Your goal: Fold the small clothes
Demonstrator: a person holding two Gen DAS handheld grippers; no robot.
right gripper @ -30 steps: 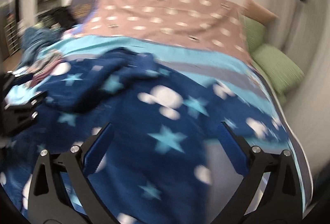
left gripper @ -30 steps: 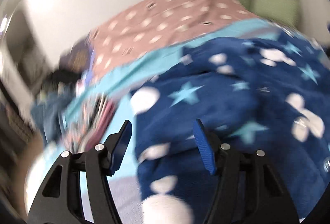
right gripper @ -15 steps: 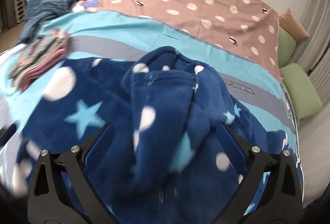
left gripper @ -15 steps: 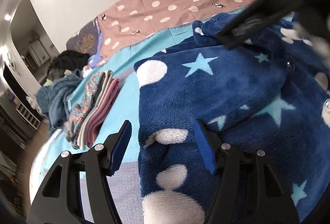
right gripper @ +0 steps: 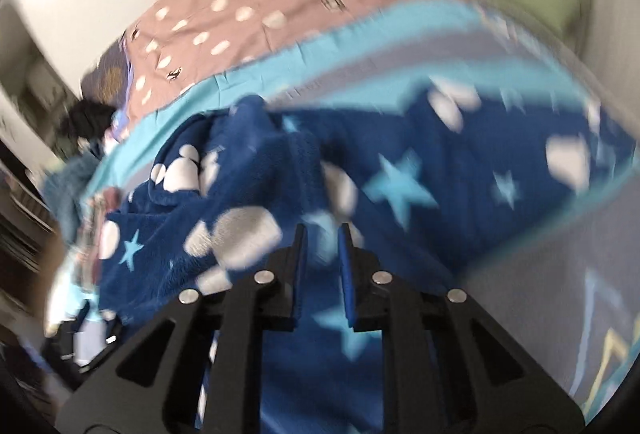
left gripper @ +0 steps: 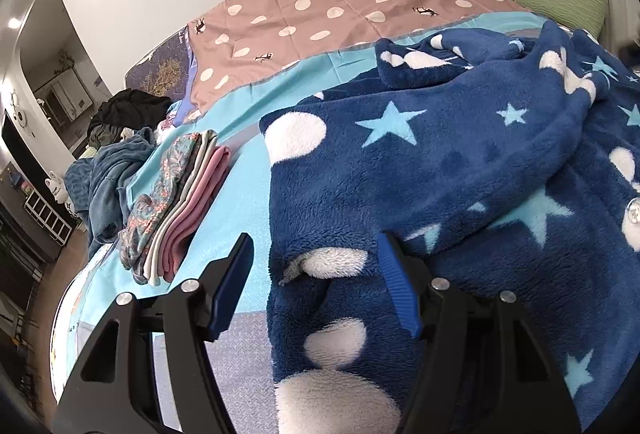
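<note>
A: Where do we stand with the navy fleece garment (left gripper: pixel 420 170)?

B: It lies spread on the bed (left gripper: pixel 248 170), just right of the folded stack (left gripper: pixel 176 206), with one fold of it already thrown across the body. We judge we are midway through folding it.

A: And our left hand-held gripper (left gripper: pixel 316 274)?

B: Its jaws are opening and stand fairly wide astride the garment's near left edge. The fleece sits between them, but the pads do not press on it.

A: The right hand-held gripper (right gripper: pixel 322 270)?

B: Its jaws are closing and already narrow, over the garment on its side away from the stack. The view is blurred, so we cannot tell whether fleece is pinched between the pads.

A: What does the next move call for?

B: We would want a firm pinch on both near edges, then carry them over evenly. Thick fleece may slip or bunch, so we should smooth it.
</note>
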